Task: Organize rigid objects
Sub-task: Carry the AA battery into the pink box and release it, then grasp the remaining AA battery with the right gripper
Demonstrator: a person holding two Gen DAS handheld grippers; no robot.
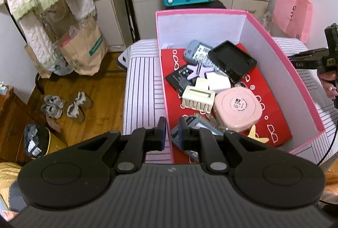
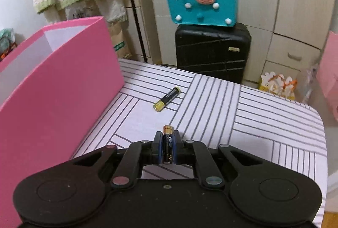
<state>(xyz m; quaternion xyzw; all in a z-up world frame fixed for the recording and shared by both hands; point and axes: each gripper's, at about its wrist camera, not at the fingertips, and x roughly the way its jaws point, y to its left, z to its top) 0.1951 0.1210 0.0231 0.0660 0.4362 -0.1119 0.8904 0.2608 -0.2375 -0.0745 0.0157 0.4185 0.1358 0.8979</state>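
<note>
Fingers (image 2: 158, 148) angled downward pinch a battery (image 2: 167, 144) above the striped cloth (image 2: 264, 122).

light: even indoor | edges: fisheye-bent | corners: dark, perhaps vignetting

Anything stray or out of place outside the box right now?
Yes: one black-and-gold battery lies loose on the striped cloth, outside the pink cardboard box. The right gripper is shut on a second battery.

The left tool (image 1: 170, 128) grips with fingers nearly together; the right tool (image 2: 168, 144) is clamped.
</note>
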